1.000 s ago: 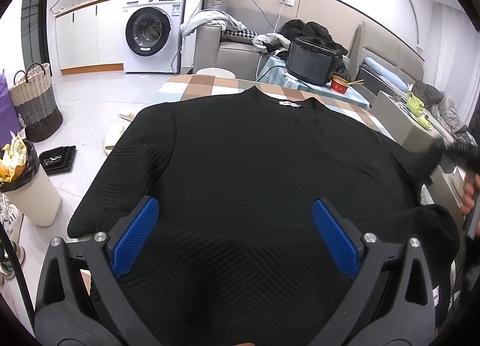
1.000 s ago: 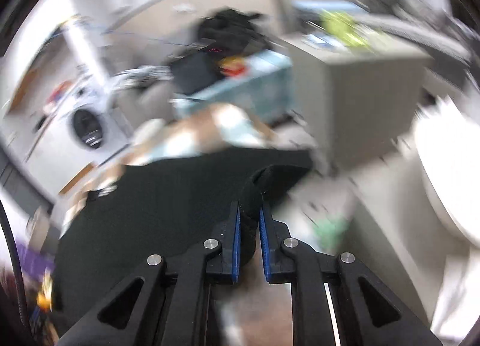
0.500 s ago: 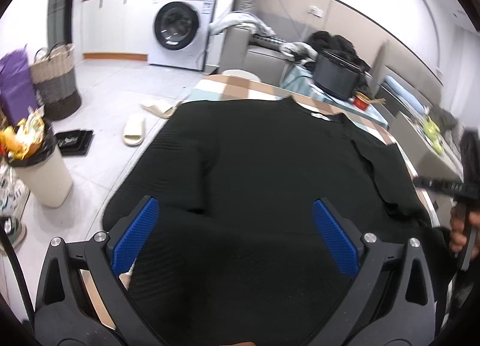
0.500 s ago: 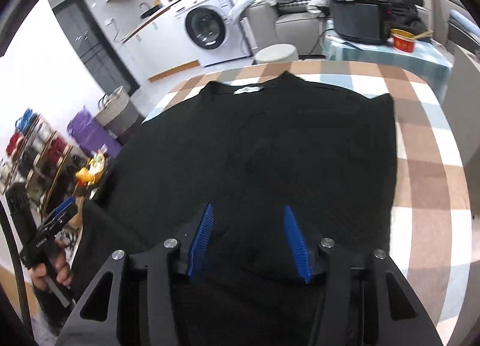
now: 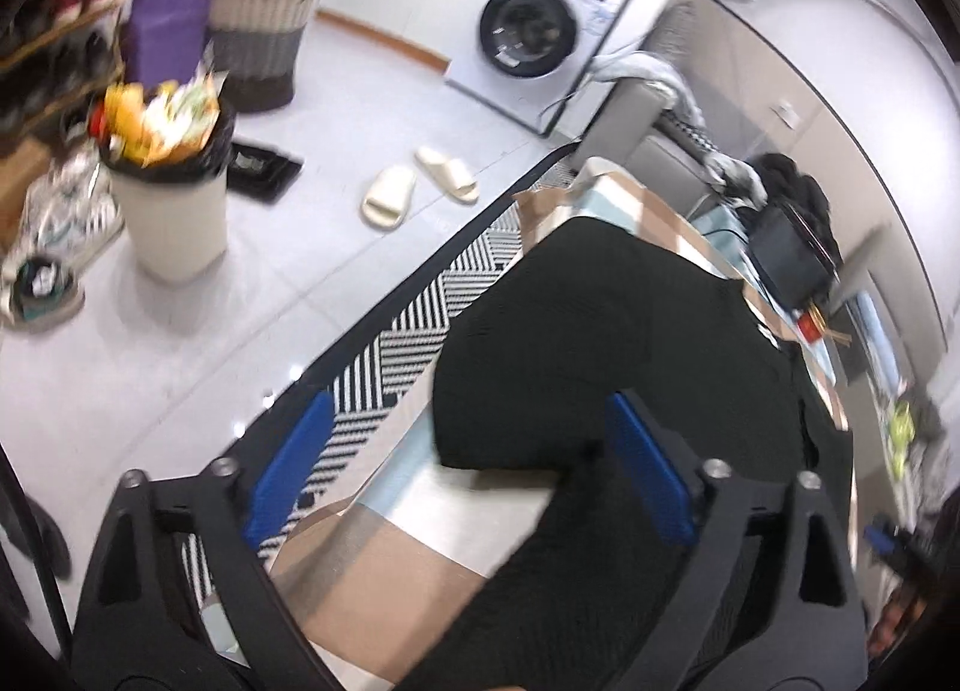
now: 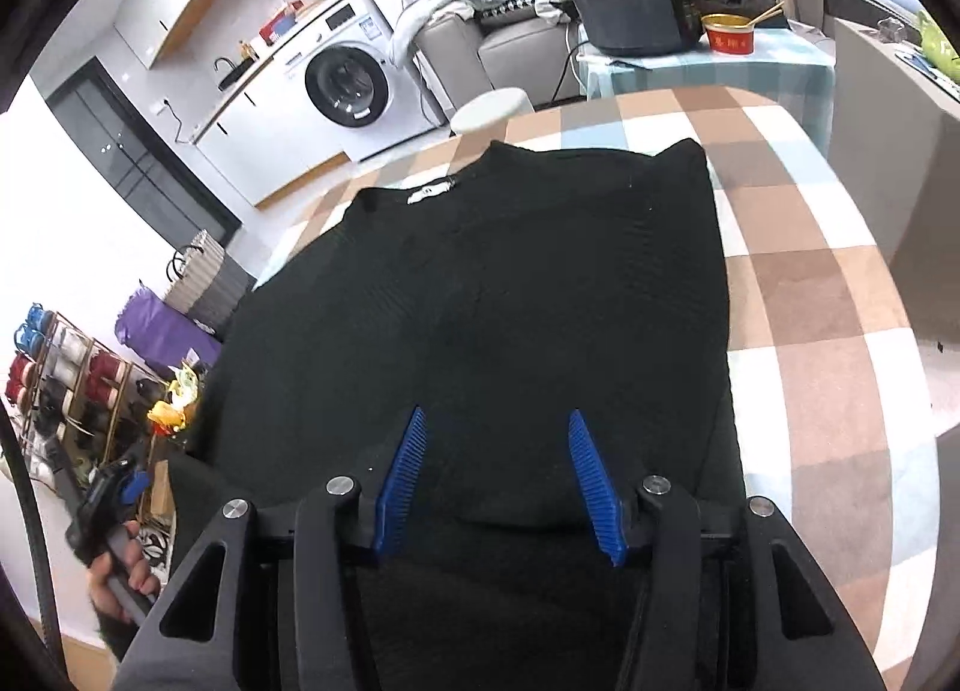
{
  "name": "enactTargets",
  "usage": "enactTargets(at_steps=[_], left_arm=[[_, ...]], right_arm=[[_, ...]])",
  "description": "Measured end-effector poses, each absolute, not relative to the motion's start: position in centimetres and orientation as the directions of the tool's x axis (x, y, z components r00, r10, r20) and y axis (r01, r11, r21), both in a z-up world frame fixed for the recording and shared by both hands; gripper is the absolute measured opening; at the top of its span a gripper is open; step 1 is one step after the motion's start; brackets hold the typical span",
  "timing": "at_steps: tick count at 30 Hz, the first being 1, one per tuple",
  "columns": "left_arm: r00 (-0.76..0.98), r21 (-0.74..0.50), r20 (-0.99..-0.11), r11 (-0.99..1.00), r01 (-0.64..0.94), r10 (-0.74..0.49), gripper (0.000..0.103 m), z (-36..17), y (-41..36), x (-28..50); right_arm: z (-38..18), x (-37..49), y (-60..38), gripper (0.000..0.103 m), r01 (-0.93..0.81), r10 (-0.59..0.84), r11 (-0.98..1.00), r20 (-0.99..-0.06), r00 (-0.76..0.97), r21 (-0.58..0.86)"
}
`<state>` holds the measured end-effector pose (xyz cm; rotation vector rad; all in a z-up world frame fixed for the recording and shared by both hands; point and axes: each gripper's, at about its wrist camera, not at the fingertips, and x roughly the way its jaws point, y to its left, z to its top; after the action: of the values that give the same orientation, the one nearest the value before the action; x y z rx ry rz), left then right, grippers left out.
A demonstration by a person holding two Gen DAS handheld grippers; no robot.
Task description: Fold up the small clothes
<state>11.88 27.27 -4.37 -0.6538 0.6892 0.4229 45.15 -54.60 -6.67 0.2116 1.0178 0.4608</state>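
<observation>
The black quilted knit sweater [image 6: 498, 295] lies flat on the checked brown, white and pale-blue tablecloth [image 6: 804, 283], collar at the far end, right sleeve folded in. My right gripper [image 6: 501, 478] hovers over its near hem, blue ribbed fingers apart, holding nothing. My left gripper [image 5: 468, 469] tilts over the sweater's left edge, fingers wide apart. Left on the floor, a cream bin [image 5: 171, 211] brims with wrappers.

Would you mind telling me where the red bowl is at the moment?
In the right wrist view the red bowl sits at the upper right, on a small side table behind the checkered table, right beside a black cooker.
</observation>
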Motion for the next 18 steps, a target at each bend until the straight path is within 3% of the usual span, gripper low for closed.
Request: enactTargets(at_steps=[4, 6, 10, 13, 15, 18], left_arm=[[0.673, -0.411, -0.735, 0.732, -0.543, 0.086, 0.074, -6.6, 29.3, 13.6], [0.657, -0.399, -0.75, 0.739, -0.543, 0.078, 0.064, -7.4, 29.7, 14.4], [0.627, -0.412, -0.779, 0.738, -0.534, 0.019, 0.055, -8.9, 29.6, 16.0], [0.621, -0.416, -0.784, 0.734, -0.536, 0.009, 0.041, -9.1, 28.6, 16.5], [0.624, -0.404, -0.781, 0.737, -0.542, 0.031, 0.022, -8.9, 28.1, 16.7], [0.642, -0.394, -0.764, 0.746, -0.536, 0.057, 0.009, -8.2, 28.3, 16.8]], right_arm=[[-6.4, 44.1, -55.2, 0.052, -0.256, 0.46, 0.888, -0.767, 0.448, 0.383], [-6.5, 43.7, -55.9, 0.052, -0.242, 0.454, 0.891, -0.77, 0.448, 0.385], [-6.7, 43.4, -56.2, 0.052, -0.213, 0.442, 0.897, -0.78, 0.443, 0.387], [-7.0, 43.3, -56.6, 0.052, -0.193, 0.44, 0.898, -0.783, 0.439, 0.396], [-7.1, 43.3, -56.8, 0.052, -0.184, 0.435, 0.9, -0.784, 0.442, 0.396], [-7.2, 43.2, -57.0, 0.052, -0.175, 0.436, 0.899, -0.781, 0.448, 0.401]])
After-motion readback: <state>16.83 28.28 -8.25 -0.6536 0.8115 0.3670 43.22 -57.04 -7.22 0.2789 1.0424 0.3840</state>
